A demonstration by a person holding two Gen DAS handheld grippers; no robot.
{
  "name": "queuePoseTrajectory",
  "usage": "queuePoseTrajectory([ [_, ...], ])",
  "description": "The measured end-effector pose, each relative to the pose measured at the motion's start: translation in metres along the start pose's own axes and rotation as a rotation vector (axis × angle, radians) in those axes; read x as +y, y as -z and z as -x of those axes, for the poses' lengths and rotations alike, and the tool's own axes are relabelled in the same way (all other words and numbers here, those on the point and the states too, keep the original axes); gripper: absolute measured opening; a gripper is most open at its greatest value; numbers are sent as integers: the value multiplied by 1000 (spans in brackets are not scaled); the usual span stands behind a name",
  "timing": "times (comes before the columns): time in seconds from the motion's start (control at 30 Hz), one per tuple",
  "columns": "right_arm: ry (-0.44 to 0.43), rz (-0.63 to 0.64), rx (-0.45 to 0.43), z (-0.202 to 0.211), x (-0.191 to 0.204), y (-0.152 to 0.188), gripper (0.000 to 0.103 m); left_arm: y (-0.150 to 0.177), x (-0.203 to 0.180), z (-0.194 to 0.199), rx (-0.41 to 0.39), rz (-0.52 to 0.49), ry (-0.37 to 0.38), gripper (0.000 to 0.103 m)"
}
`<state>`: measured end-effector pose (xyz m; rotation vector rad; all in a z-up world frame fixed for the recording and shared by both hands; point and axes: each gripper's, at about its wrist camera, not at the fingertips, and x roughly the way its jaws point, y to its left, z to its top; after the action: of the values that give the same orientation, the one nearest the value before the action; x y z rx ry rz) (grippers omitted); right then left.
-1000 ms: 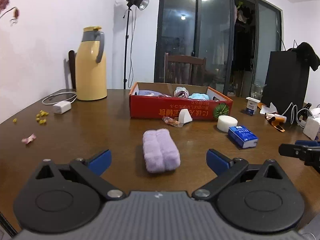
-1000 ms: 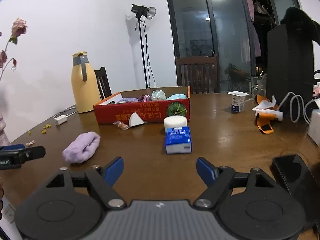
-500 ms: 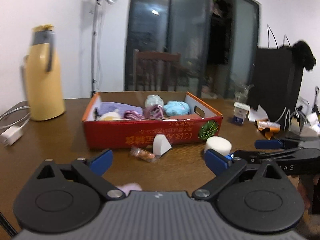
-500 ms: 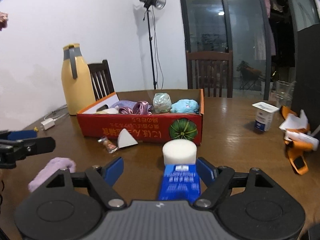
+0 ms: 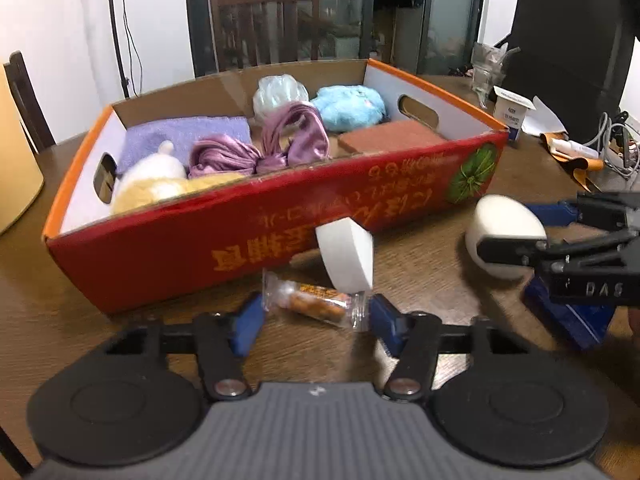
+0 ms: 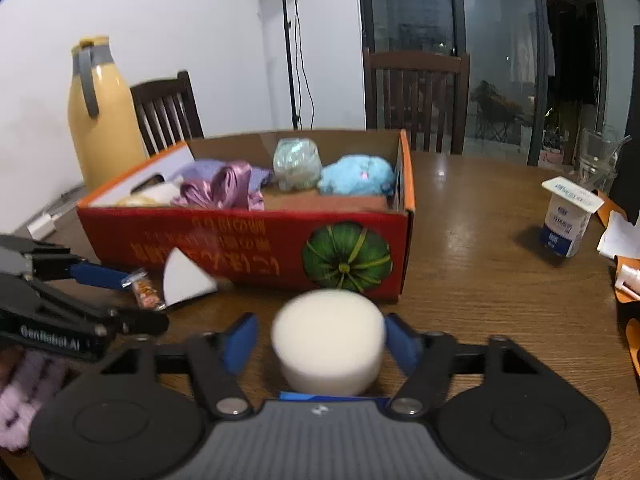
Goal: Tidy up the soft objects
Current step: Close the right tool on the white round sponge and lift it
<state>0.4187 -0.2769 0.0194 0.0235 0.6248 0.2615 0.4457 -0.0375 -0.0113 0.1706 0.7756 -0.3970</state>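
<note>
Wooden table (image 5: 60,320): snack packet (image 5: 316,305) fronts red box (image 5: 280,236).

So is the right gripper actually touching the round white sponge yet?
Cannot tell. In the right wrist view the round white sponge sits between the right gripper fingers, its right edge meeting one pad, but blur hides real contact.

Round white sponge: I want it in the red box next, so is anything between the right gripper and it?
Nothing visible. The round white sponge sits directly between the open fingers of the right gripper, apparently resting on a blue packet. Toward the red box, only the box's near wall must be cleared.
</note>
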Motion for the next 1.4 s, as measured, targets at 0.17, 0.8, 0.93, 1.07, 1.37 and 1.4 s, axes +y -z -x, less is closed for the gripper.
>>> queuePoseTrajectory([
  [0.17,-11,-12,-13,-1,-2,2,56,0,4,-1,-28,34,13,44],
  [0.8,-61,24,-162,144,42,40,56,64,-47,161,-273,91,-13,41],
  [0.93,-72,42,-158,173,53,60,56,82,-60,194,-311,111,7,41],
  [1.07,-68,49,-169,192,59,66,56,88,-67,215,-338,103,3,41],
  [1.37,-86,74,-219,206,64,54,56,76,-61,225,-391,115,21,41],
  [1.4,-88,82,-224,203,64,48,56,70,-58,223,-400,113,25,41],
])
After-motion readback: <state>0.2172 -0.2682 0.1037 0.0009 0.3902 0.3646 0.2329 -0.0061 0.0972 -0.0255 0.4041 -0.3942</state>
